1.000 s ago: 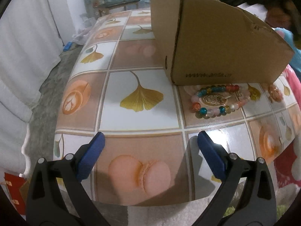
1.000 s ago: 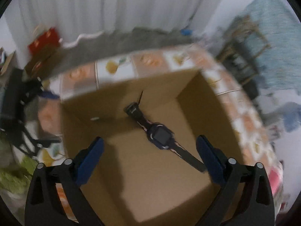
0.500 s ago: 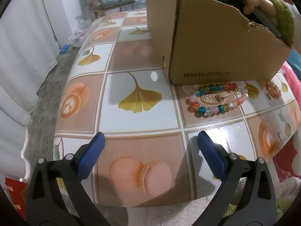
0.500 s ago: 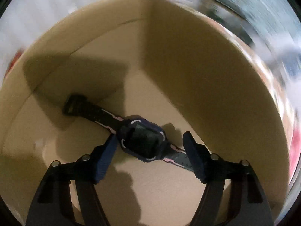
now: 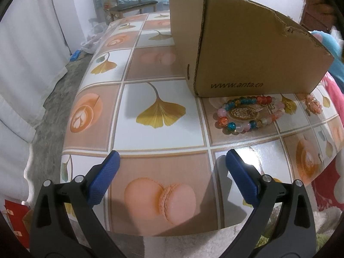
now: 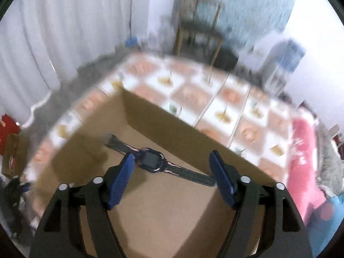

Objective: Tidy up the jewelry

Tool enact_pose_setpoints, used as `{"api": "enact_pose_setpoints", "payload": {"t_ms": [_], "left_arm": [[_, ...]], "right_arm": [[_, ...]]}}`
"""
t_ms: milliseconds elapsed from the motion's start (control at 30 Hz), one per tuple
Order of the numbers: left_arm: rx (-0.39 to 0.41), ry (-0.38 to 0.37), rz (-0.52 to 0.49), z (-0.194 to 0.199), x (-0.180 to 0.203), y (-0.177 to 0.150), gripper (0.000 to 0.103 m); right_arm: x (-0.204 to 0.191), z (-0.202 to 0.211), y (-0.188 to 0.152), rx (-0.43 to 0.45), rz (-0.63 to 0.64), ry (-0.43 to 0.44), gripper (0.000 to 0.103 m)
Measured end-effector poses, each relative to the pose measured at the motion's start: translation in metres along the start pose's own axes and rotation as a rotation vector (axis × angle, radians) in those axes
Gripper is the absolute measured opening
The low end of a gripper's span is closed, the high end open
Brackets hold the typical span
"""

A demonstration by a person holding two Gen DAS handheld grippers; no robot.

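Watch: the watch (image 6: pixel 151 160) lies flat on the floor of the cardboard box (image 6: pixel 163 215), strap stretched both ways, already put away.
Right claw: the right gripper (image 6: pixel 172 173) hangs over the open box with its blue pads well apart; its jaws have just been opening and nothing sits between them, the watch lying loose below.
Left claw: the left gripper (image 5: pixel 171 177) waits at the near edge of the table (image 5: pixel 159 165), jaws spread wide and empty, pointing down at the patterned cloth.
Bracelet: the beaded bracelet (image 5: pixel 247 114) lies on the table just in front of the box wall (image 5: pixel 253 51), ringing a gold pendant (image 5: pixel 244 113).
Further piece: a small pink ornament (image 5: pixel 312 105) sits to the right, near the box corner.
Step in hand: I judge the right claw is clearing the box to fetch the next piece.
Doing it well: lift straight clear of the torn rim, then come down on the bracelet from above, pinching across one side of the bead ring.
Risk: round beads may roll out of the pads; the pendant may stay behind.
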State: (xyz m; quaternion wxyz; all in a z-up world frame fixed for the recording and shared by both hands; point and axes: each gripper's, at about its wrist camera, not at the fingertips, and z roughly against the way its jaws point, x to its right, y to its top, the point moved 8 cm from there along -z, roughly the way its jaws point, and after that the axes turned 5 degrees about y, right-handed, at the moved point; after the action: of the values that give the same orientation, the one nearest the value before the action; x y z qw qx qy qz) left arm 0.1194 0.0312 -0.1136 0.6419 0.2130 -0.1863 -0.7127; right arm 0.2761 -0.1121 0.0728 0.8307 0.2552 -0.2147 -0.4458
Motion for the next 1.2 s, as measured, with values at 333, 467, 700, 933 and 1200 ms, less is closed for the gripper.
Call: {"api": "enact_pose_setpoints", "payload": {"t_ms": [333,467,700,933,1200], "left_arm": [[-0.016,0.003,0.000,0.000,0.000,-0.002,0.096],[-0.022,0.007,-0.002,0.000,0.001,-0.002,0.096],[-0.035,0.011,0.011,0.000,0.000,-0.002,0.096],[0.013,-0.008,0.037,0.010,0.003,0.002,0.095],[0.041,-0.130,0.064,0.016,0.017,0.020,0.068]], "right_arm": [[-0.045,0.040,-0.172,-0.045,-0.323,0.108,0.090],[-0.050,0.007,-0.226,-0.135,-0.522,0.141,0.090],[-0.067,-0.017,-0.247,-0.230,-0.414,0.030,0.095],[-0.072,-0.022,-0.250,-0.220,-0.374,-0.013,0.096],[-0.062,0.009,-0.224,-0.070,-0.476,0.134,0.096]]}}
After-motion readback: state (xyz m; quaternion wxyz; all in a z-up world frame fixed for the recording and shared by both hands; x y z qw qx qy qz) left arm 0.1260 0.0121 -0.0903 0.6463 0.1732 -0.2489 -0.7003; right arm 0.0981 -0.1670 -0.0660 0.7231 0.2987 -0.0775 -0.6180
